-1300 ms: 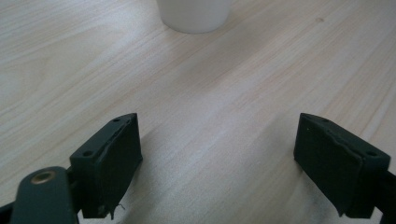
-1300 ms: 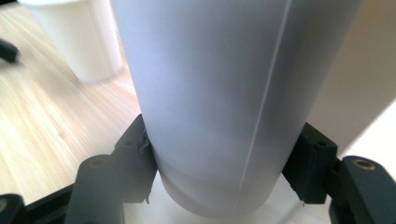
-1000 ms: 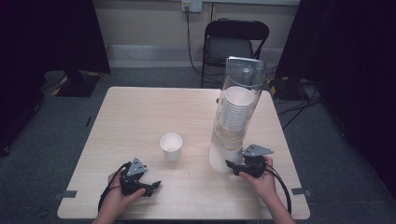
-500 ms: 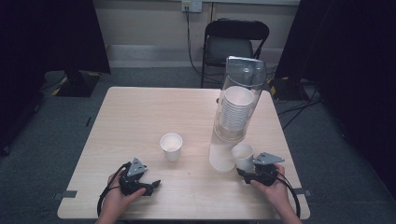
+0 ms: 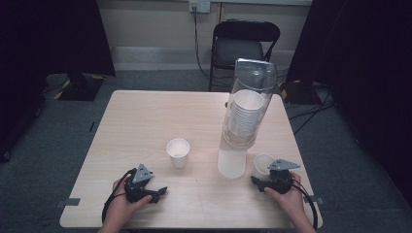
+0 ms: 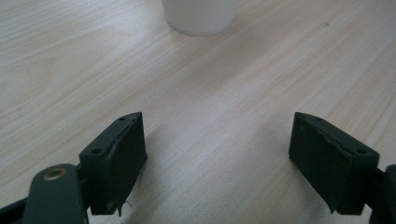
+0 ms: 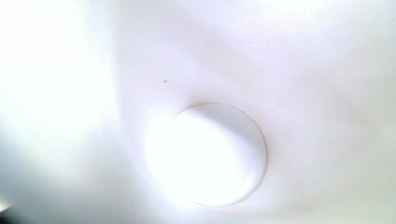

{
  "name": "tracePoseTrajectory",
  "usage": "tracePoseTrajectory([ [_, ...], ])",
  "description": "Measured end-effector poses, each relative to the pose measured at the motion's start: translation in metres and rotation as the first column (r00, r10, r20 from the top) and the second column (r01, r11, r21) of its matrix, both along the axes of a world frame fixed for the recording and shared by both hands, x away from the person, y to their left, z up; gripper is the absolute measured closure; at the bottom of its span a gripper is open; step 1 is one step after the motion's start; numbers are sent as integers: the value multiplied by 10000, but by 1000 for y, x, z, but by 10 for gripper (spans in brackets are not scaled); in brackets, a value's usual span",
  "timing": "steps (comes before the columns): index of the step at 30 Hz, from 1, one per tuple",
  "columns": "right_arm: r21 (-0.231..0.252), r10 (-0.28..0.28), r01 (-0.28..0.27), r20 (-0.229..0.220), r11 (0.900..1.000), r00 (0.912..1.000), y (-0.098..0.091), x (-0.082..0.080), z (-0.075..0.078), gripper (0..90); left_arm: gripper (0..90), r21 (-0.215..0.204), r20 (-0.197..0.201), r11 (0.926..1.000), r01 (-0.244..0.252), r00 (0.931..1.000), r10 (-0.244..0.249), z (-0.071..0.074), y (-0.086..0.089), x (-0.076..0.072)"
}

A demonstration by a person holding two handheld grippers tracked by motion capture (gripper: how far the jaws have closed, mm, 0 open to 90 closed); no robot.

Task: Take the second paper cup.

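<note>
Right tongs [image 5: 262,178], jaws just opening, sit at a white paper cup [image 5: 263,164] tilted beside the dispenser's [image 5: 243,119] frosted base; whether they grip it cannot be told. Their camera stares into its smooth round bottom. Left tongs [image 5: 158,190] rest released on the pale wood-grain worktop [image 5: 145,121].

Light wooden table [image 5: 145,126]; behind it a black folding chair [image 5: 245,46]; grey carpet [image 5: 63,131]; dark curtains [image 5: 48,34].

Matt paper cup [image 5: 263,164], wood-grain table [image 5: 145,126]
</note>
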State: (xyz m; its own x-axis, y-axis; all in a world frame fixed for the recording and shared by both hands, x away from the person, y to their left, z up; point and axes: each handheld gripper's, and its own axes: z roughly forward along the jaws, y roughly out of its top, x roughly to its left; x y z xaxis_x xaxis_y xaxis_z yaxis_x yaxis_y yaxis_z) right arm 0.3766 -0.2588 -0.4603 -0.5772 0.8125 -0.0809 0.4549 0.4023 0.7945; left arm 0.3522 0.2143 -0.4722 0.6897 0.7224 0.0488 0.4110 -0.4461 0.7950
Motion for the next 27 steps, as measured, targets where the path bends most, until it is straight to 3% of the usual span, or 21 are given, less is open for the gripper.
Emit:
tracePoseTrajectory([
  [7,318,-453,456,-99,9985,9989,-6,-3,0,138,181,-44,-15,10000,19,10000,-19,0,0,0],
  [9,42,-349,350,-184,9994,9992,-9,-7,0,149,181,2,-10,10000,23,10000,-23,0,0,0],
  [15,327,-283,284,-41,9991,9996,-43,-29,4,139,181,64,-38,10000,34,10000,-34,0,0,0],
  [19,-183,-39,36,-130,9998,9999,-59,-40,-3,137,180,133,-69,9999,28,10000,-27,1,0,0],
  [27,-241,114,-118,-188,9996,9998,-53,-42,-4,107,180,78,-53,10000,24,10000,-24,1,0,0],
])
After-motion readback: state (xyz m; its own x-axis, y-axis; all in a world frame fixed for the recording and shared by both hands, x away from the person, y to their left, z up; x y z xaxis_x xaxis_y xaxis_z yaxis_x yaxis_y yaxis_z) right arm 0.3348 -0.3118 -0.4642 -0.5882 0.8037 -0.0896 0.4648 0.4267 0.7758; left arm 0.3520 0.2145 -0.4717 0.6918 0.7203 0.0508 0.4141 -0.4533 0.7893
